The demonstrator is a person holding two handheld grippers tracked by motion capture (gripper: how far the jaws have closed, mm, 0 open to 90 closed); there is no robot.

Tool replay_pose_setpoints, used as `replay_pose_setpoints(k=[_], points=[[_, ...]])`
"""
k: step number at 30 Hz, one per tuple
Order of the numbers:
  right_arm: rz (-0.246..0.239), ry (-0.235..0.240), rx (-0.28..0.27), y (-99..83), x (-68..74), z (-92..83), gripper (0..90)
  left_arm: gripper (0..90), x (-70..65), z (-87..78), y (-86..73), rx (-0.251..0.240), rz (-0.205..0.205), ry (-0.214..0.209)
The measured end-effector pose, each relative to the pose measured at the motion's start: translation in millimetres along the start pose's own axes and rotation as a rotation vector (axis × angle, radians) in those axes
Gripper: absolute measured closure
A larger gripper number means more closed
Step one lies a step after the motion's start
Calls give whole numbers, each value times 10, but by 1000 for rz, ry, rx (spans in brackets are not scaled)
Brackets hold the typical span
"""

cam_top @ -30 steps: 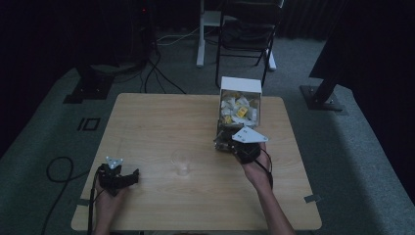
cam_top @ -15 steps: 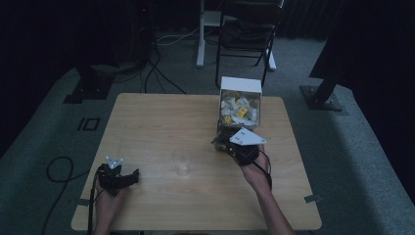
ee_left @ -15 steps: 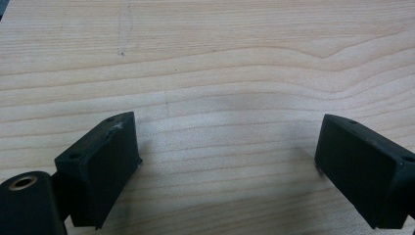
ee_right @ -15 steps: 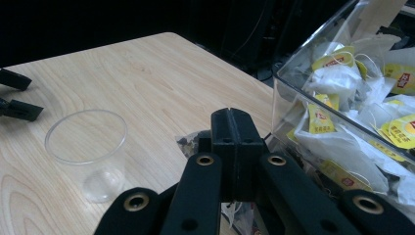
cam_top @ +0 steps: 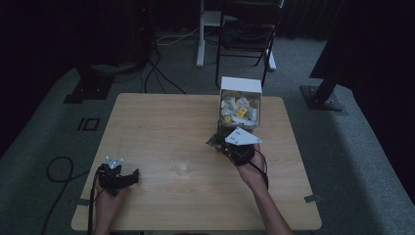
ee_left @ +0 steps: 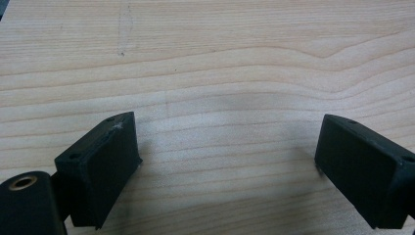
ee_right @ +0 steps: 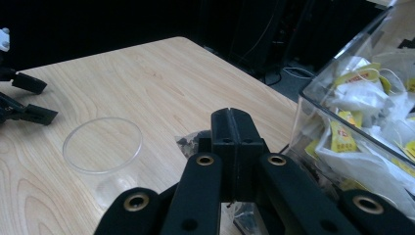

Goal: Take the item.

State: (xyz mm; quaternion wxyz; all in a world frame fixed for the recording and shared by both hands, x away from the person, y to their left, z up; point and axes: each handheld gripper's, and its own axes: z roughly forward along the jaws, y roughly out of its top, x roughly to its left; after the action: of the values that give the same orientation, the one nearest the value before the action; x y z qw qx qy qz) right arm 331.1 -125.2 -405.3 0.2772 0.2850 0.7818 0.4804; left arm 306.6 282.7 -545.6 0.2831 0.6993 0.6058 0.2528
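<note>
A clear cup (cam_top: pixel 181 162) stands upright near the middle of the wooden table (cam_top: pixel 161 117), and I also see the cup (ee_right: pixel 102 145) in the right gripper view. My right gripper (cam_top: pixel 230 146) hovers between the cup and a clear box (cam_top: pixel 239 104) of tea bags. Its jaws are pressed together on a dark tea sachet (cam_top: pixel 214 141), which sticks out on the cup side. In the right gripper view the sachet (ee_right: pixel 190 141) hangs under the right gripper (ee_right: pixel 230 116). My left gripper (cam_top: pixel 128 176) rests open at the front left, with bare wood between the jaws of the left gripper (ee_left: pixel 225 156).
The box (ee_right: pixel 362 112) holds several white and yellow tea bags and stands at the table's far right edge. A chair (cam_top: pixel 247 29) and cables lie on the floor beyond the table. The left gripper (ee_right: pixel 24 100) shows far off past the cup.
My right gripper has drifted left, away from the box and closer to the cup, with the sachet in it. The left gripper has stayed put.
</note>
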Motion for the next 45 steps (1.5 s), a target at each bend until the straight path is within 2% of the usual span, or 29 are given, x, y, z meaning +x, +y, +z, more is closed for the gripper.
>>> replay_pose_setpoints(k=[45], points=[[-1,82,-21,126,268,214,900,98,-1,2,0,-2,-2,0]])
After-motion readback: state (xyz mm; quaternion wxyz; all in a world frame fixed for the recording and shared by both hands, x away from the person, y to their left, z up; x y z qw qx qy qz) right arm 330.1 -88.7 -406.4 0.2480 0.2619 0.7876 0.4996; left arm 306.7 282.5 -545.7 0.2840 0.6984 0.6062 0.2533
